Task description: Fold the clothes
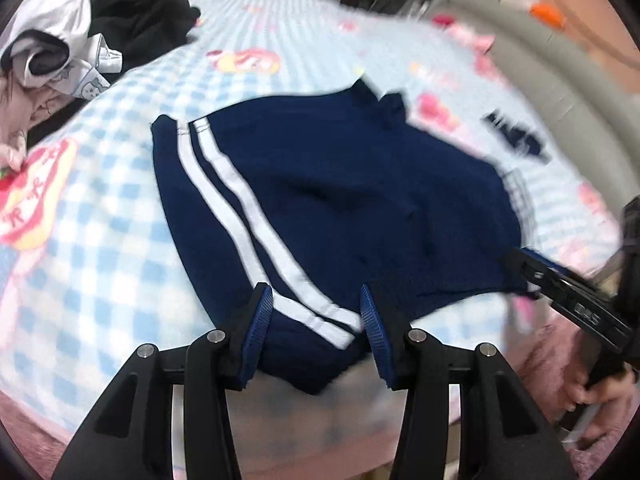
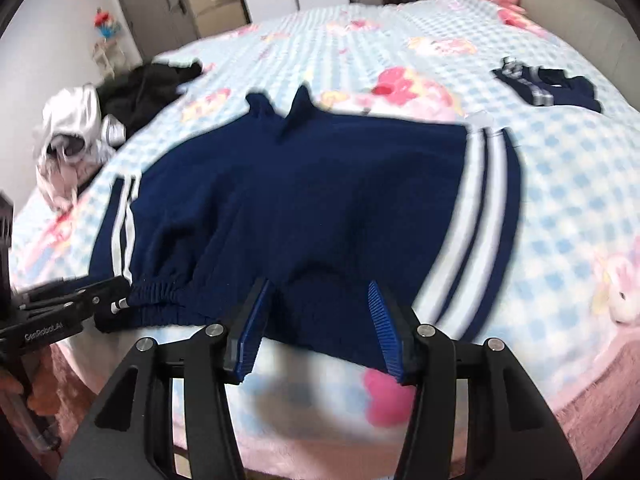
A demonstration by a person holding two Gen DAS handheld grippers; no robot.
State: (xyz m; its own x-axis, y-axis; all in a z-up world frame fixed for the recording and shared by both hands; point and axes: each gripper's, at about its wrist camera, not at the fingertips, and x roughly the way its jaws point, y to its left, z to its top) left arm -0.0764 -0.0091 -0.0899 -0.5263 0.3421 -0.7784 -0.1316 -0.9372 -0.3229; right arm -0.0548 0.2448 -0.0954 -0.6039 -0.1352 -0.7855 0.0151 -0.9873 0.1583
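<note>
Navy shorts [image 1: 320, 216] flat near bed's [image 1: 100, 240] near edge; your left gripper [image 1: 316, 312] and right gripper [image 2: 320, 308] jaws apart, straddling waistband [image 2: 160, 294], unclamped. Next: pinch, fold.

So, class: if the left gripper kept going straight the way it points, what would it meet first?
Most likely the navy shorts: the left gripper has open jaws standing either side of the white-striped waistband edge, not pinching it. The checked bedspread lies just beneath. Depth is hard to judge.
</note>
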